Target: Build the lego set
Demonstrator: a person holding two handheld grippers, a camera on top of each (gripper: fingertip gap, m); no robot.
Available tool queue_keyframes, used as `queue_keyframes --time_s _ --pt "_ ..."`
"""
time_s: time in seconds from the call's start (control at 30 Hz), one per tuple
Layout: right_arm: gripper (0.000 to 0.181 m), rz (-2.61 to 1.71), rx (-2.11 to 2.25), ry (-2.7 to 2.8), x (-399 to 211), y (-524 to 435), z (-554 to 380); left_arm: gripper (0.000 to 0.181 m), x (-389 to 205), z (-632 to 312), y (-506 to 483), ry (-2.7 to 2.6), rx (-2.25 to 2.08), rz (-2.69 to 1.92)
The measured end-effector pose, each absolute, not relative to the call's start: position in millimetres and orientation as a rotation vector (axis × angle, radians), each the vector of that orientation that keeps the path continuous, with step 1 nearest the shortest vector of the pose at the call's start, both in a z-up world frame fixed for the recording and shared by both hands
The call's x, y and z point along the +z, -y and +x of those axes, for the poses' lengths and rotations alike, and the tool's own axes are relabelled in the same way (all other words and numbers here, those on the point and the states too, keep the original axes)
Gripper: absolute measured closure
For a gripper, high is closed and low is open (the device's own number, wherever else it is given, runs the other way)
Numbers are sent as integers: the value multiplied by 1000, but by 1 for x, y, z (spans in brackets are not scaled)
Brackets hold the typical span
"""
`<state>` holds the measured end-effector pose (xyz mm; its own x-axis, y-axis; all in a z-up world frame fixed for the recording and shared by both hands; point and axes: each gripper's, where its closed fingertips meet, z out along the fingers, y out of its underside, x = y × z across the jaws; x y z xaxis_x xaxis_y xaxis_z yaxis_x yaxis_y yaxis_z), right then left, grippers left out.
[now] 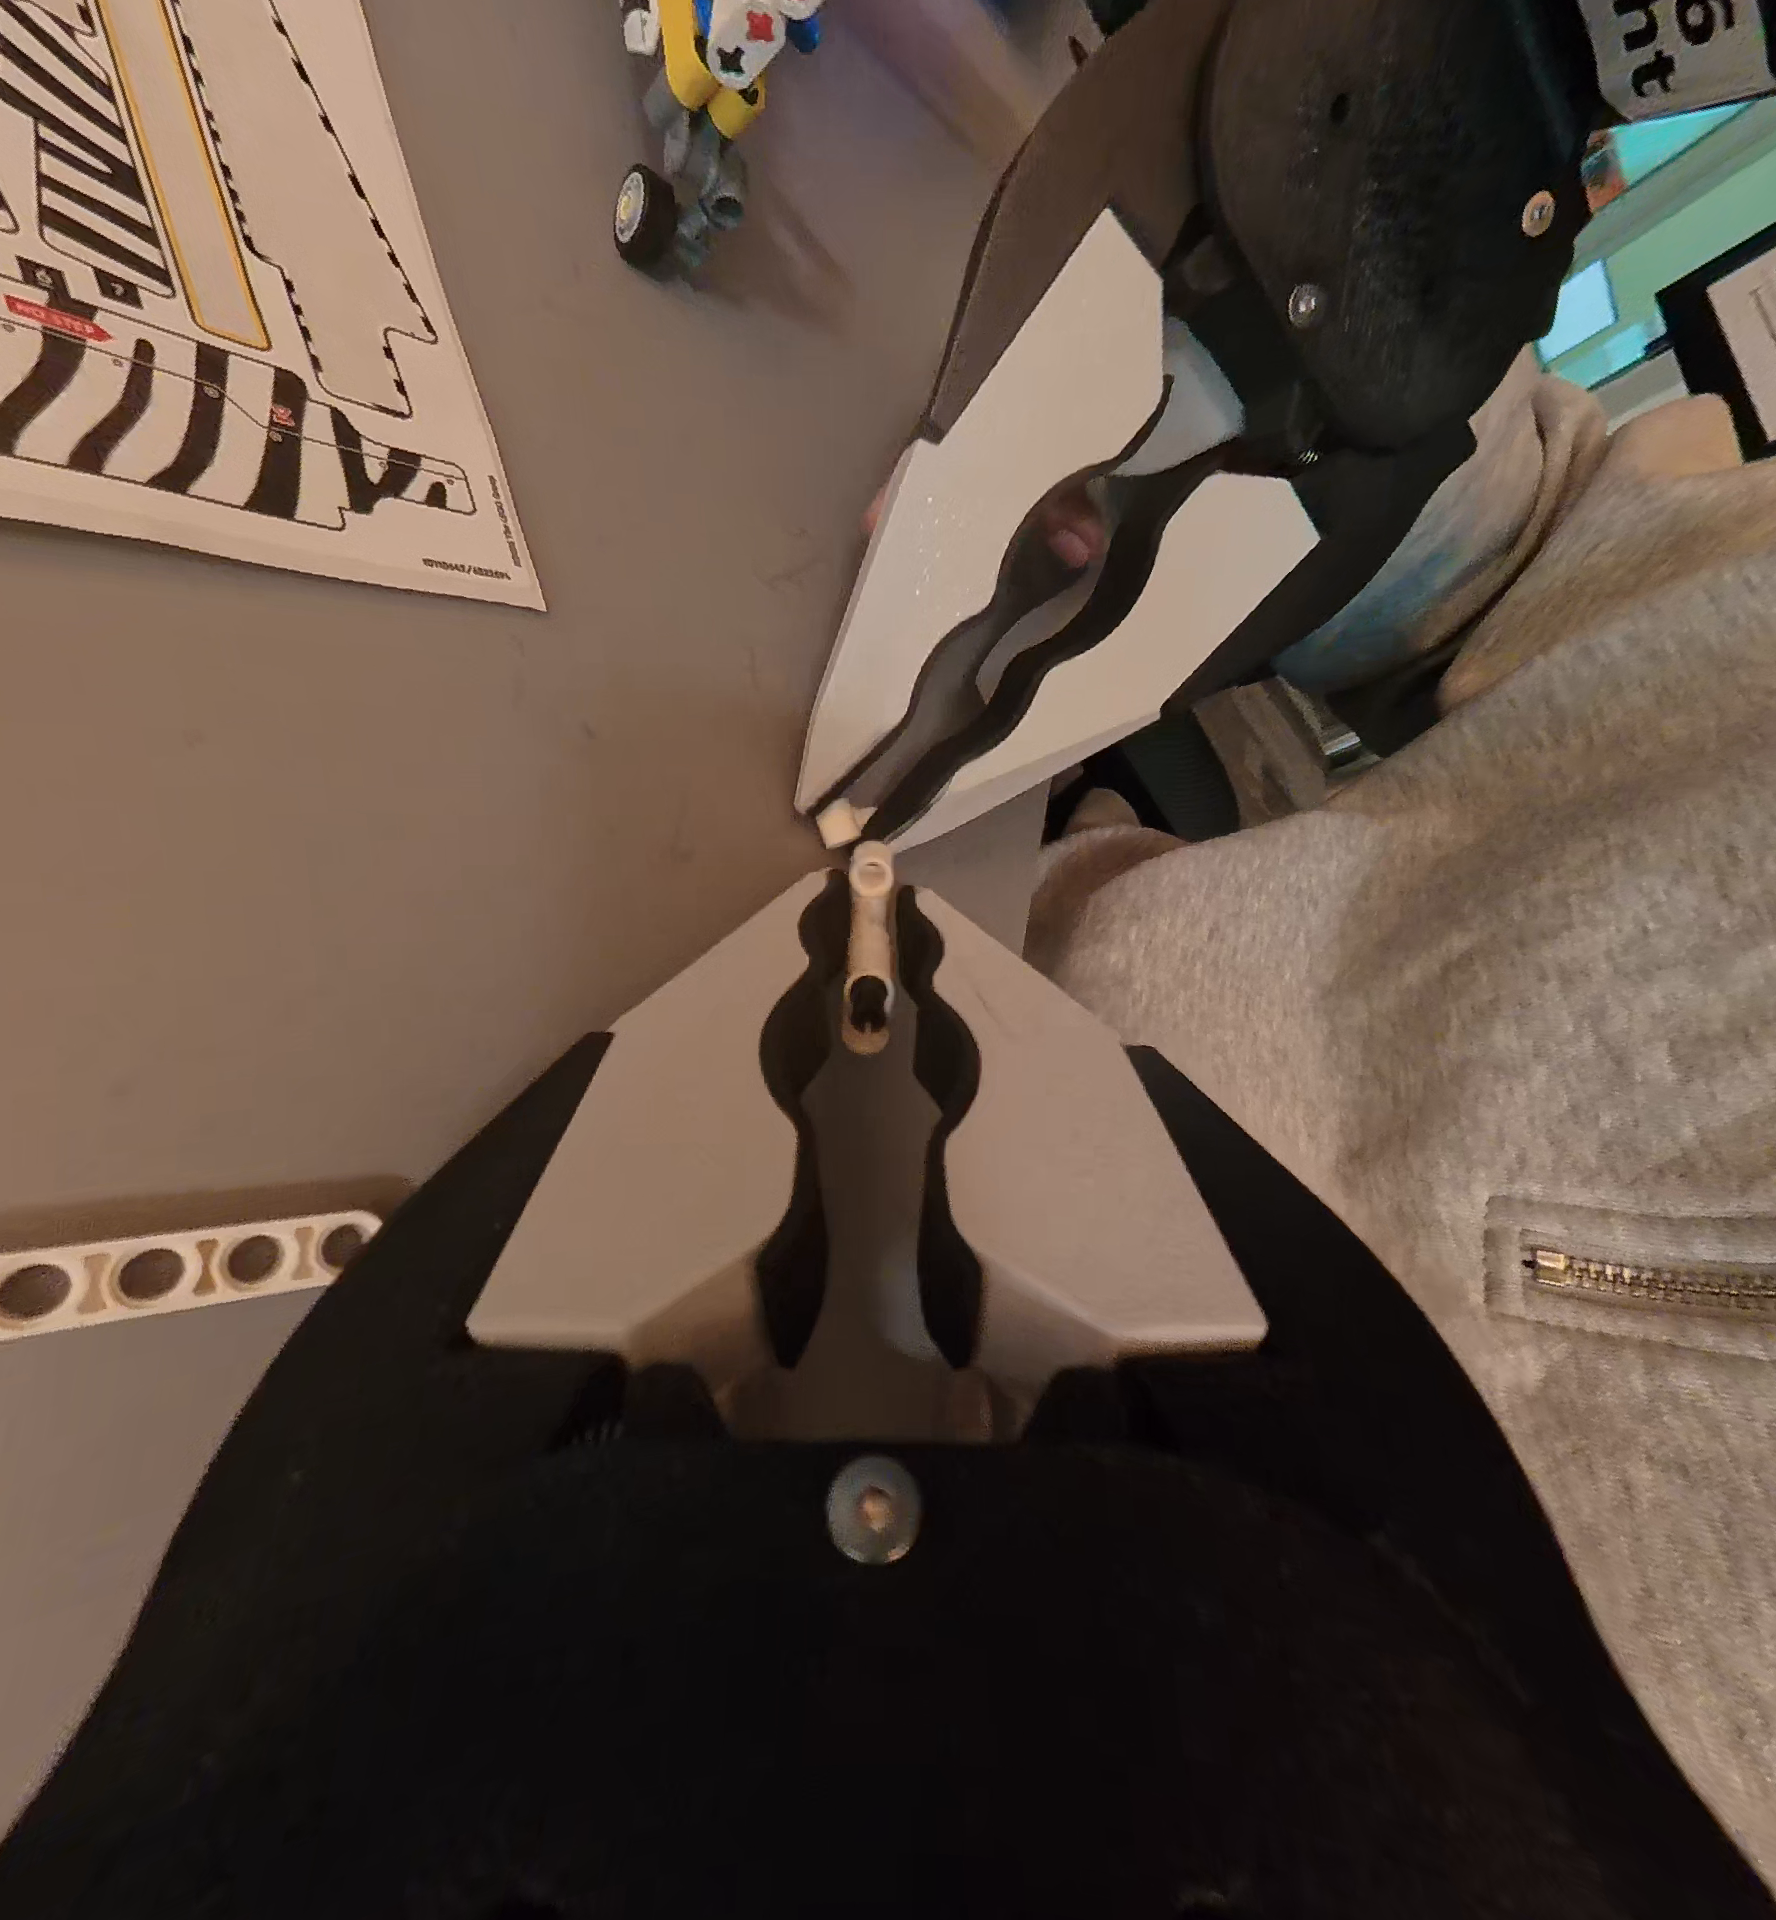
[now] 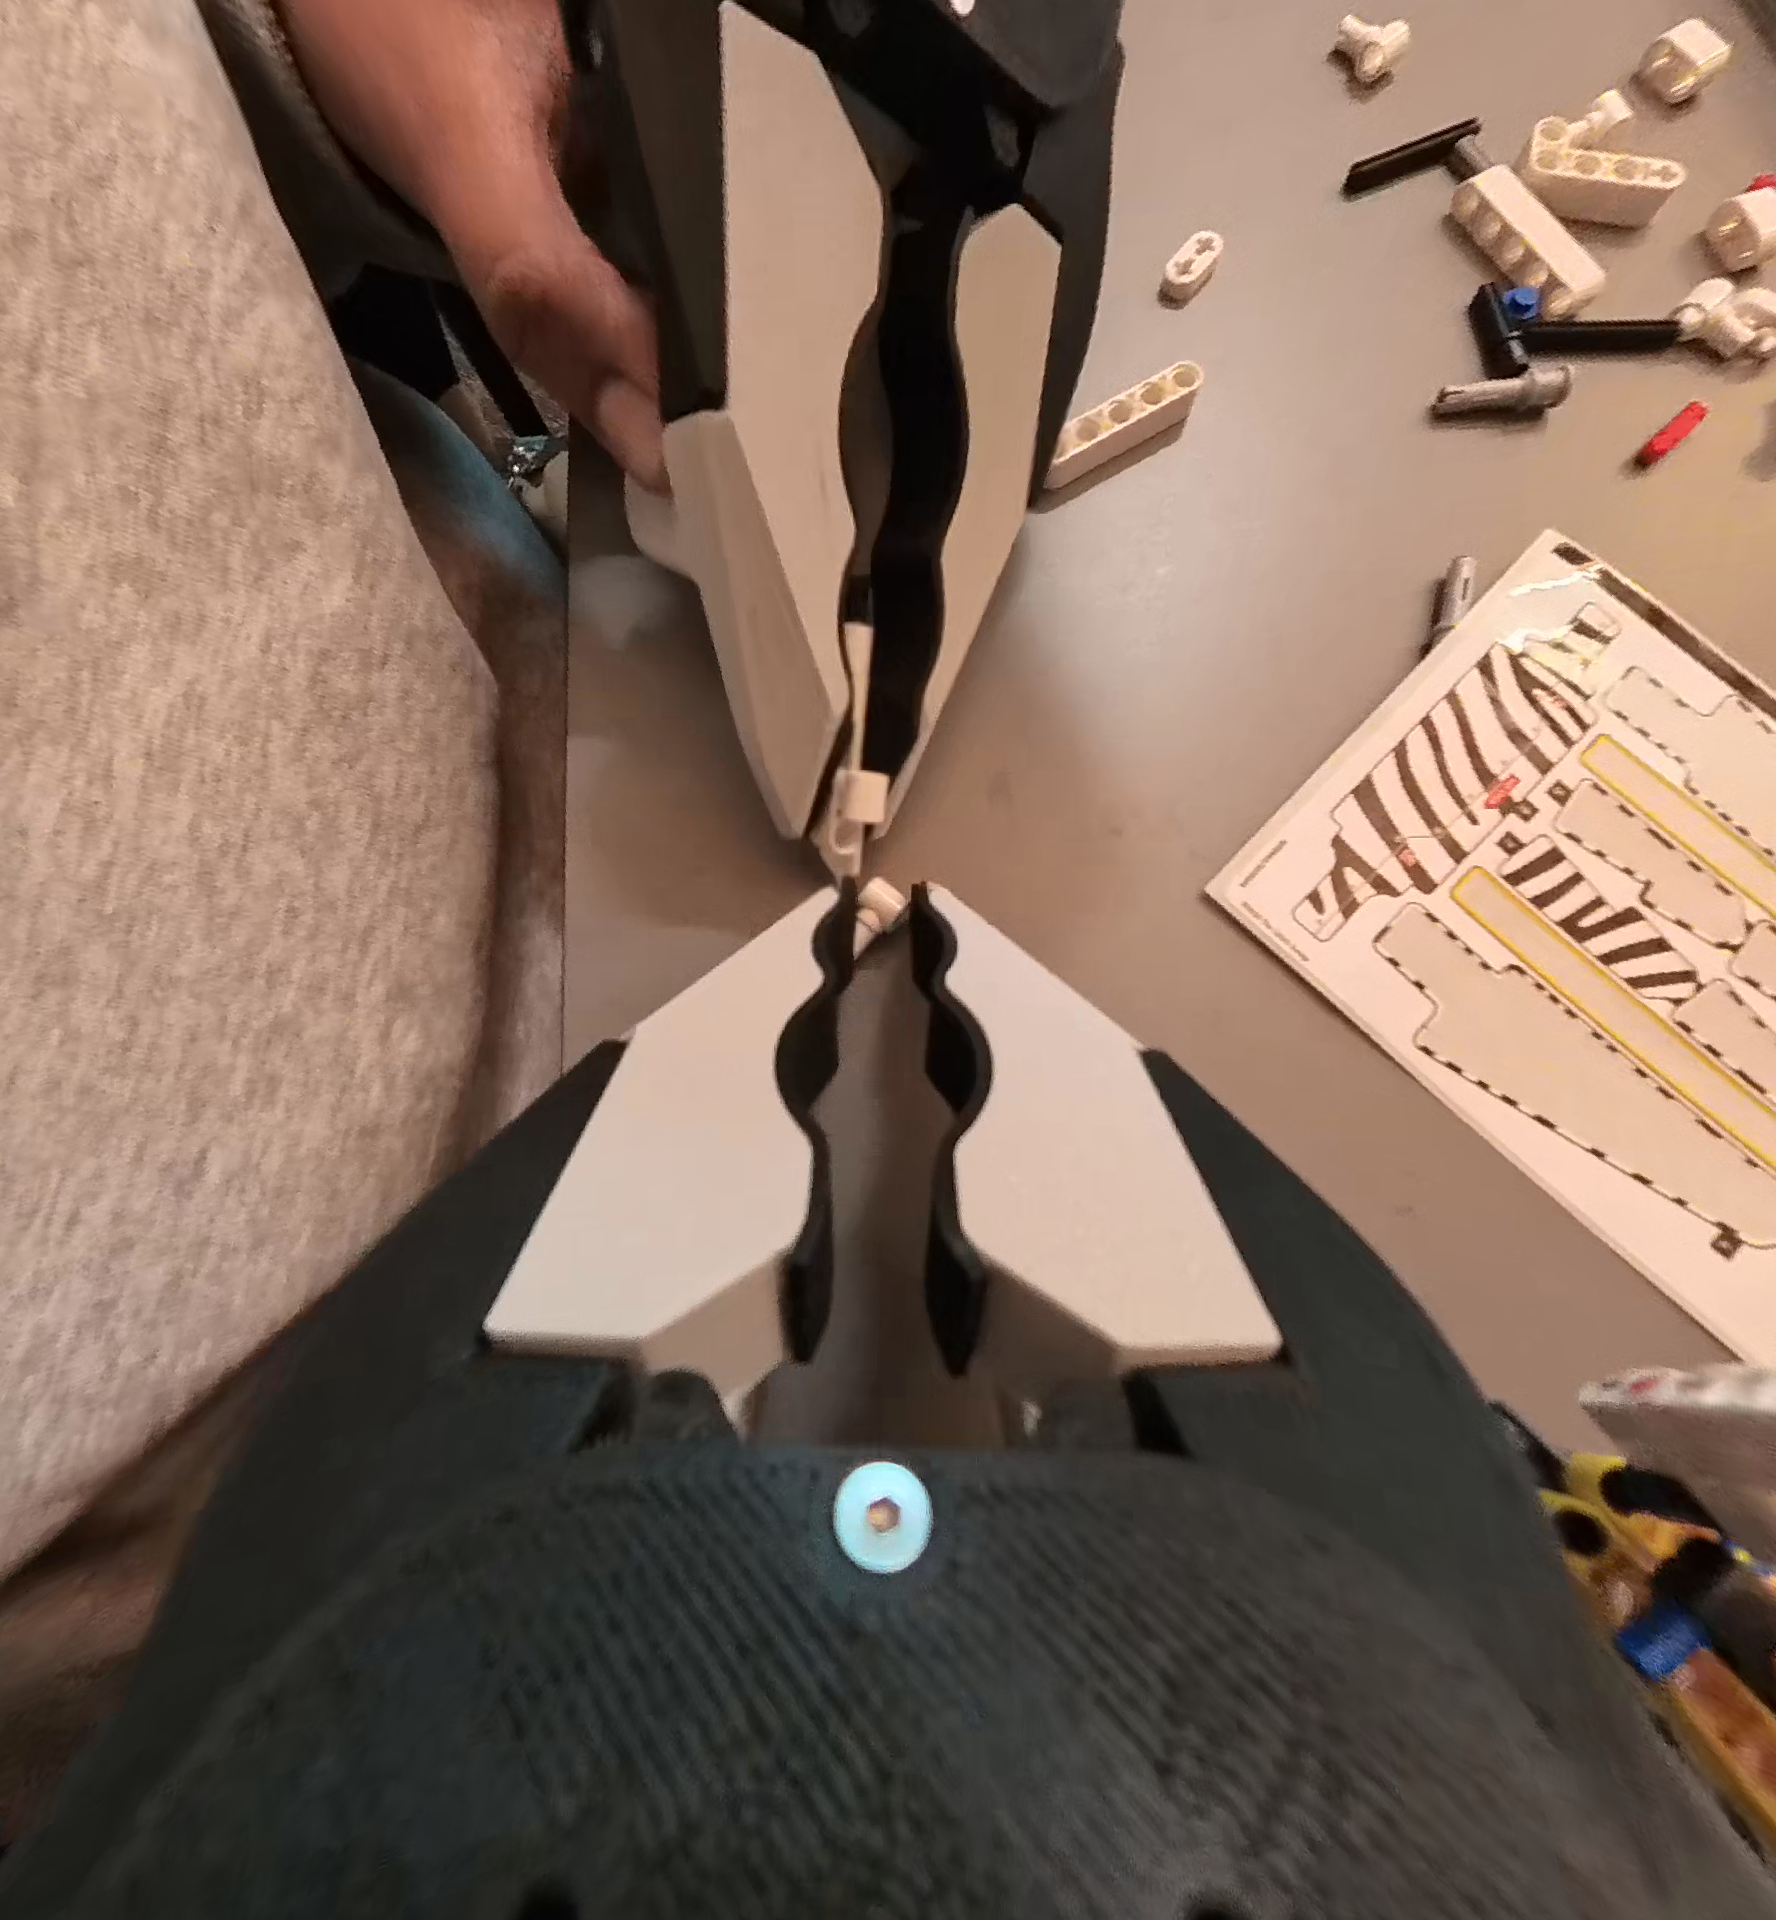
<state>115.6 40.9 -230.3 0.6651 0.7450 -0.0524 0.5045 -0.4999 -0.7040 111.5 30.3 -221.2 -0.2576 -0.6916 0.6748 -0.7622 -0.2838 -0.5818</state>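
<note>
Left wrist view: left gripper (image 1: 871, 883) clamped on one white connector (image 1: 869, 935) with a black pin in it. Right gripper (image 1: 848, 821) tip to tip with it, pinching one small white piece (image 1: 835, 824). One sticker sheet (image 1: 188, 281), one white beam (image 1: 136, 1273), one part-built model (image 1: 702, 114) with one wheel showing, all on grey table (image 1: 240, 831). Grey zip garment at right.

Right wrist view: right gripper (image 2: 879, 902) jaws nearly together on small white piece (image 2: 880, 900); left gripper (image 2: 848, 831) closed on connector (image 2: 856, 800). One hand (image 2: 562, 301) on the left gripper. Loose pieces (image 2: 1549, 218) far right, count unclear.
</note>
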Motion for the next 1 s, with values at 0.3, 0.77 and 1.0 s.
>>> queue_keyframes --time_s 0.3,0.77,1.0 --pt "172 -2004 518 514 -174 -69 122 145 -176 119 -58 1777 2049 1906" --pt "173 -1475 881 -84 -118 -84 109 170 -135 118 -62 1870 2407 1903" --pt "173 -1479 834 -93 -117 -80 110 181 -124 108 -66 1915 2494 1907"
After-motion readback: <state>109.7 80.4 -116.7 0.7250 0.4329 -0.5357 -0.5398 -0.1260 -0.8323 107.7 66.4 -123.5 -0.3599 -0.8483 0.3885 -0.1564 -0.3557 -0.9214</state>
